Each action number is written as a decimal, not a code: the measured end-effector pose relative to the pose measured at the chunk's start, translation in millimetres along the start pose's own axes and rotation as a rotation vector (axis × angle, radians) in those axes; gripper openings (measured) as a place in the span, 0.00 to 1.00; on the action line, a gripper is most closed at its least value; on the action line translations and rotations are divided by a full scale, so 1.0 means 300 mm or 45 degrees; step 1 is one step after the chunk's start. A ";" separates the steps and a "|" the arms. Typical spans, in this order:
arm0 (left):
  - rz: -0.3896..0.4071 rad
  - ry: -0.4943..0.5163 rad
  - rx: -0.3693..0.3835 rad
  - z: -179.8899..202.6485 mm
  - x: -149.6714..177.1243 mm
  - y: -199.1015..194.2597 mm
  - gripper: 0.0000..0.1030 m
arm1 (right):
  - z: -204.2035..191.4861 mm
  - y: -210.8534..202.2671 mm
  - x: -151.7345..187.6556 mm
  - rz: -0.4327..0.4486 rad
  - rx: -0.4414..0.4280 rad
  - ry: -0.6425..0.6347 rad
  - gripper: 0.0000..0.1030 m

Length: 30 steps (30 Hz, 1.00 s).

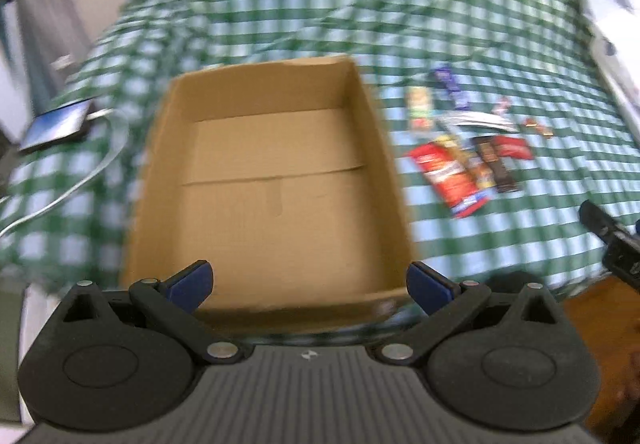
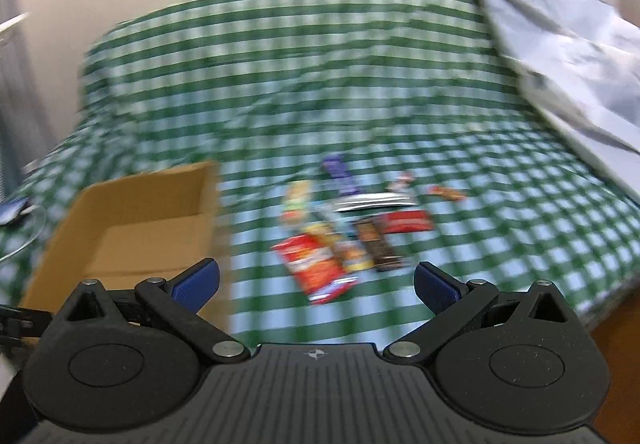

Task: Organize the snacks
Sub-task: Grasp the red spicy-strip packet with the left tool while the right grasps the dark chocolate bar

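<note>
An open, empty cardboard box (image 1: 272, 180) sits on the green checked cloth (image 1: 280, 4); it also shows at the left of the right wrist view (image 2: 136, 220). Right of it lies a loose group of snacks: a red packet (image 1: 448, 174) (image 2: 316, 268), a brown bar (image 1: 496, 164) (image 2: 378, 248), a purple bar (image 1: 450, 86) (image 2: 340, 172), a green-yellow packet (image 1: 420, 108) (image 2: 296, 200) and other small wrappers. My left gripper (image 1: 310, 284) is open and empty over the box's near edge. My right gripper (image 2: 318, 286) is open and empty, short of the snacks.
A tablet (image 1: 56, 126) with a white cable (image 1: 80, 180) lies left of the box. Pale bedding (image 2: 568, 44) is bunched at the right. The cloth drops off at the near right edge onto brown floor (image 1: 600, 324). Both views are motion-blurred.
</note>
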State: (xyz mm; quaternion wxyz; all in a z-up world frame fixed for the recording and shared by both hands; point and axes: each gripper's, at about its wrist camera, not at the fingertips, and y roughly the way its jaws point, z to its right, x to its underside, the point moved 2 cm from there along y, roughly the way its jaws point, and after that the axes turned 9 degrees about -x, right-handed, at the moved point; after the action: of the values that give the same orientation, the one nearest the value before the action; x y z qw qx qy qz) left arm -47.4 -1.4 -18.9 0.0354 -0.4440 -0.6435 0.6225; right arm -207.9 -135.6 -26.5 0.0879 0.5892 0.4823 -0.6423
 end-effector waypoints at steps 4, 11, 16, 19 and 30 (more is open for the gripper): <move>-0.044 0.068 0.121 0.231 -0.124 0.075 1.00 | 0.263 0.061 -0.023 0.005 0.103 0.109 1.00; -0.277 0.197 0.155 0.618 -0.277 0.415 1.00 | 0.527 0.302 -0.015 -0.118 0.197 0.219 1.00; -0.406 0.138 0.081 0.746 -0.323 0.689 1.00 | 0.619 0.467 0.011 -0.204 0.186 0.263 1.00; -0.486 0.073 0.106 0.764 -0.331 0.812 1.00 | 0.645 0.563 0.024 -0.266 0.158 0.256 1.00; -0.573 0.007 0.259 0.624 -0.323 0.960 1.00 | 0.592 0.829 -0.015 -0.331 0.029 0.193 1.00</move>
State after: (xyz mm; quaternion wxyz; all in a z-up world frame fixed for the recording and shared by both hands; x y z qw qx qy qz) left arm 50.9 -253.9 -251.1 0.2194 -0.2856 -0.6600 0.6593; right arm -156.4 -395.3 -179.4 -0.0393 0.5696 0.5524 -0.6074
